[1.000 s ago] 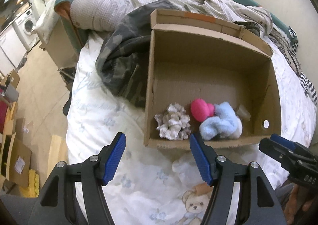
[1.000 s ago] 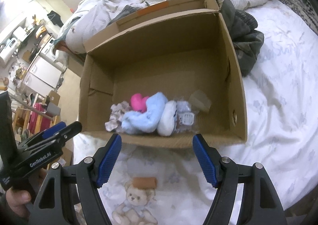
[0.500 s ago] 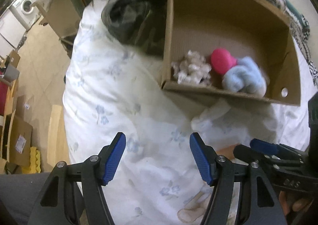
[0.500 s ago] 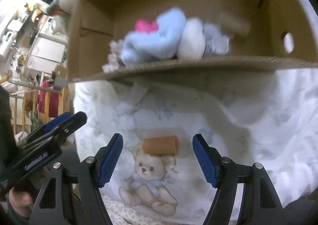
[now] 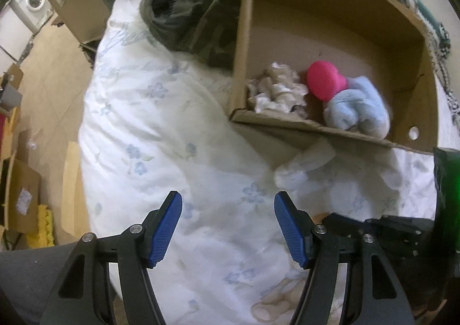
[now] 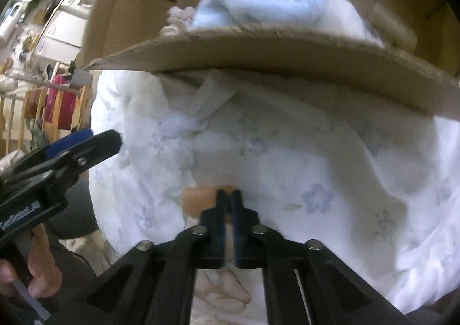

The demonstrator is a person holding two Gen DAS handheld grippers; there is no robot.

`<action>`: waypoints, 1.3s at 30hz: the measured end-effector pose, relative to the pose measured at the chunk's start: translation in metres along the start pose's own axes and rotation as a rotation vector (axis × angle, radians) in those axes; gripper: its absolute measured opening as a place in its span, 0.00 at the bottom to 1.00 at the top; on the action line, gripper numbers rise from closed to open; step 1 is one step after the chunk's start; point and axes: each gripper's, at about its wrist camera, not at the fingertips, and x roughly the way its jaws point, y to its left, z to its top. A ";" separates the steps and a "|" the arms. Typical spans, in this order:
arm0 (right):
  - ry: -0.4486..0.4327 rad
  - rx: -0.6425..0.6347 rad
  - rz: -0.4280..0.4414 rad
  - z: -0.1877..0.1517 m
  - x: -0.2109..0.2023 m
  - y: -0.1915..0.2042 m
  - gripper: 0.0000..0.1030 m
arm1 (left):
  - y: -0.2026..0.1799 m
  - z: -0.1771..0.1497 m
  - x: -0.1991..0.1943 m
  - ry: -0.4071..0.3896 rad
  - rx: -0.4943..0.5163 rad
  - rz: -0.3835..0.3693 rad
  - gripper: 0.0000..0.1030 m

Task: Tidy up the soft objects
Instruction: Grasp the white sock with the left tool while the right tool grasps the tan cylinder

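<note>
Tan roll (image 6: 198, 200) sits pinched in the right gripper (image 6: 228, 198), likely bound for the box (image 5: 316, 126); left gripper (image 5: 227, 227) waits, jaws apart.

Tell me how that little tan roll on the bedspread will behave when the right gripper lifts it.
The tan roll looks small and soft, so it is probably light and will likely squash between the right gripper fingers, which look shut on its end. Being rounded, it might roll if dropped on the bedspread, though the soft quilt should slow it.
</note>
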 end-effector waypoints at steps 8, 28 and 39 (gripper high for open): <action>-0.111 0.017 0.029 -0.010 -0.041 -0.013 0.04 | -0.025 0.004 0.008 0.000 0.043 -0.052 0.62; -0.196 0.074 -0.001 -0.012 -0.071 -0.048 0.04 | -0.059 0.018 0.053 0.075 0.129 -0.074 0.22; -0.218 0.045 0.005 -0.012 -0.074 -0.031 0.04 | -0.031 -0.003 0.028 0.028 0.078 -0.019 0.22</action>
